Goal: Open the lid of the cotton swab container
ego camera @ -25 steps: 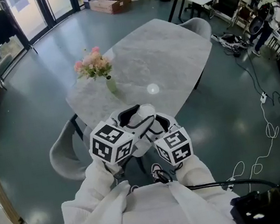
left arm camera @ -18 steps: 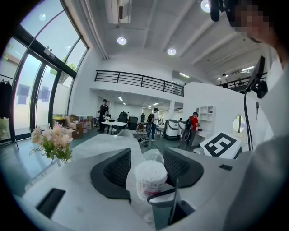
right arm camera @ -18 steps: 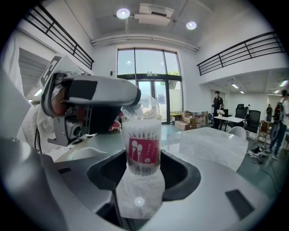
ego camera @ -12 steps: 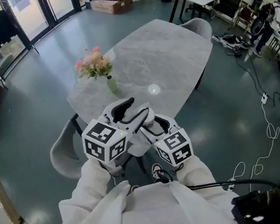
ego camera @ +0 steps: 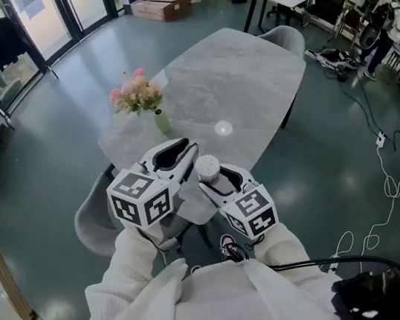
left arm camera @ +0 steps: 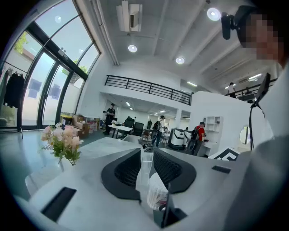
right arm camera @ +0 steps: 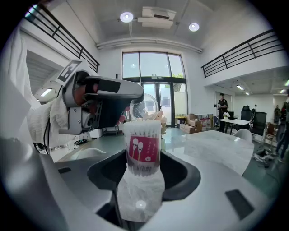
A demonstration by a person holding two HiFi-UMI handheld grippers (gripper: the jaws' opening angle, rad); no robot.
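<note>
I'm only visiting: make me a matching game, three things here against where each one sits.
Things: 1 cotton swab container; 2 clear lid; 3 pink flowers.
Places: a between the left tool's jaws; b in a vase on the table; c held by the right tool.
Pairs: 1-c, 2-a, 3-b.
The left tool's jaws have just been closing, lid between them.

Container label (right arm camera: 144, 152) print illegible

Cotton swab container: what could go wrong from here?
The left tool has just been closing on the thin clear lid, held edge-on; it could slip out or crack. The cotton swab container stands open in the right tool; any tilt could spill the swabs.
</note>
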